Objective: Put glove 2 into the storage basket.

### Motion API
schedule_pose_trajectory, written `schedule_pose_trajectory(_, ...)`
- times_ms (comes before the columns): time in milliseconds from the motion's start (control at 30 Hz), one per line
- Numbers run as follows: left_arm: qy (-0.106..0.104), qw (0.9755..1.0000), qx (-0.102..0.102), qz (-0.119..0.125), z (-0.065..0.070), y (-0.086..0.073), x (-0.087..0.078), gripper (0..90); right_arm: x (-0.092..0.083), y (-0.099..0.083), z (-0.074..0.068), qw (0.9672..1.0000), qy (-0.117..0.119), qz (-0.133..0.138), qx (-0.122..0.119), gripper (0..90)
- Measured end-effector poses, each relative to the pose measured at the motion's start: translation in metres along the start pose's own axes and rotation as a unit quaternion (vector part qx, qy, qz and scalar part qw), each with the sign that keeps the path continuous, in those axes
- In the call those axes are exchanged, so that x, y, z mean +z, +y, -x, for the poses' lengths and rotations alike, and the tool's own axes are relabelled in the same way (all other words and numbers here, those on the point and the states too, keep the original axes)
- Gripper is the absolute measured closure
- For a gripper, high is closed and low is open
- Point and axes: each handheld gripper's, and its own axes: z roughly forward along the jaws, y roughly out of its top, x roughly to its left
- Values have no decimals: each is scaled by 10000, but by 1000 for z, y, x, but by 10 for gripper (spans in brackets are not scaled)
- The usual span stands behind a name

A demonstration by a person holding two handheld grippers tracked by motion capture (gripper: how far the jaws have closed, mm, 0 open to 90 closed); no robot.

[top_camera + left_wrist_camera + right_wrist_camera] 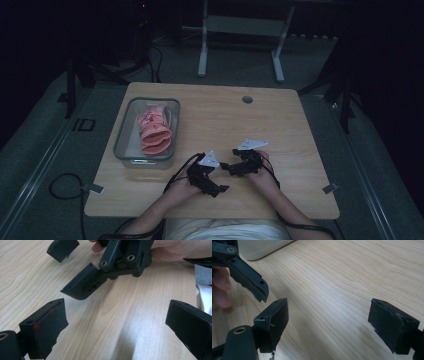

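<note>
- The left hand-held gripper (223,188) sits low over the near tabletop (280,125), jaws spread wide with nothing between them.
- The right hand-held gripper (223,165) faces it, just beside it, likewise spread and empty.
- Pink gloves (155,131) lie in a clear bin (121,140) at the tabletop's left, well apart from both.

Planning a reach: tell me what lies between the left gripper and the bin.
Only bare table, in the high view, separates the left gripper from the bin.
</note>
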Motion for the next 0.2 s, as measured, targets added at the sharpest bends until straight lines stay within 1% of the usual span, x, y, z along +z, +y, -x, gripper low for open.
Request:
schedule_pose_trajectory(67, -38, 10000, 2, -3, -1, -1, 0, 30, 0, -2, 0, 10000, -4, -11, -31, 166)
schedule_pose_trajectory(200, -28, 10000, 4, 4, -1, -2, 0, 30, 2, -3, -1, 10000, 15, -48, -53, 164)
